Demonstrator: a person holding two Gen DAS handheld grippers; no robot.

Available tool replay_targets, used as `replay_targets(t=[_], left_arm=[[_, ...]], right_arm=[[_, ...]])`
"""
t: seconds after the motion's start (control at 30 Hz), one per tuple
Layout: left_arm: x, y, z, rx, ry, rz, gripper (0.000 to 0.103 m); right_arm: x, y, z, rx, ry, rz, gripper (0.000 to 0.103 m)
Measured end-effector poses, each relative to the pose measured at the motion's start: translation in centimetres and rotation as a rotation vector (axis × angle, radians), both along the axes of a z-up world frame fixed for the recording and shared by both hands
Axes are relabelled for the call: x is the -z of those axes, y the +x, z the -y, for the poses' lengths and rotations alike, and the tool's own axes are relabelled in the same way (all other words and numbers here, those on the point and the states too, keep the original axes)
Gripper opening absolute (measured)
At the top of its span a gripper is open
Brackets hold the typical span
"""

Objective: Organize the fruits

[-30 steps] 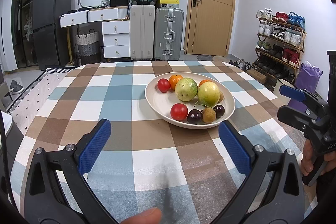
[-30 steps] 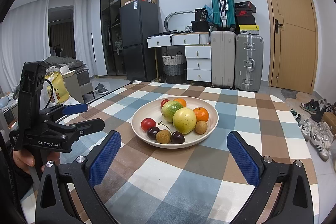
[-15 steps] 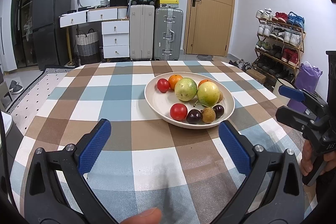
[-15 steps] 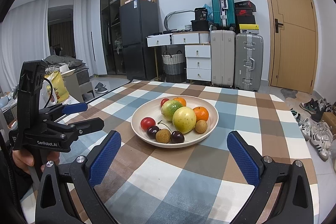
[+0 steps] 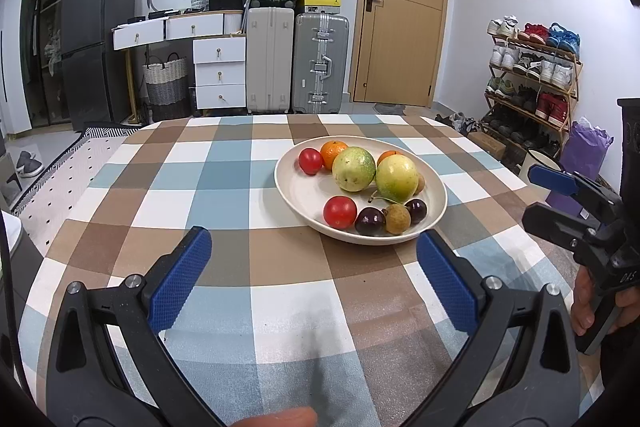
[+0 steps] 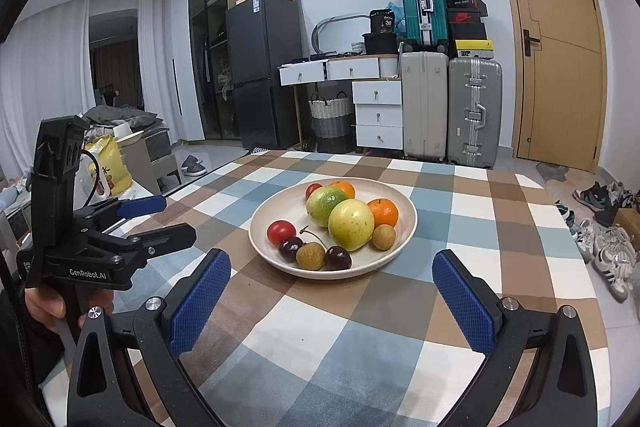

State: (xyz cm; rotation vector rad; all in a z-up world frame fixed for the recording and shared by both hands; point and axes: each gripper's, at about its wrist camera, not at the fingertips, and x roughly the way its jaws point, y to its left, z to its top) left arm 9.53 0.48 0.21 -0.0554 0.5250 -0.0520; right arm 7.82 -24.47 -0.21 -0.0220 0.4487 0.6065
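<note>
Ten or so fruits fill one cream plate (image 5: 438, 189) straight ahead of both grippers: two big yellow-green ones (image 5: 354, 169) touching at the centre, two oranges (image 6: 383, 212) behind them, two tomatoes (image 5: 339, 211), and two dark cherries (image 6: 338, 257) with brown longans (image 6: 310, 255) along the near rim. The plate sits on a checked tablecloth (image 5: 248, 267), its near edge just beyond the fingertips. Left gripper (image 5: 314, 277) and right gripper (image 6: 330, 301) both hover above bare cloth with their blue pads spread wide, gripping nothing. Open cloth runs left of the plate toward the table's rounded edge; the far edge lies well behind the plate.
</note>
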Motion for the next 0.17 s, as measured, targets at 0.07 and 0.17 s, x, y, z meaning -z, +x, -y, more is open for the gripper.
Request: replay_targets(t=[0.07, 0.17], left_arm=[[0.03, -0.01, 0.15, 0.003, 0.0, 0.002, 0.102], [0.01, -0.06, 0.13, 0.003, 0.0, 0.001, 0.102]], right_arm=[[0.21, 0.13, -0.07, -0.001, -0.003, -0.002, 0.103], [0.33, 0.14, 0.05, -0.003, -0.009, 0.001, 0.103]])
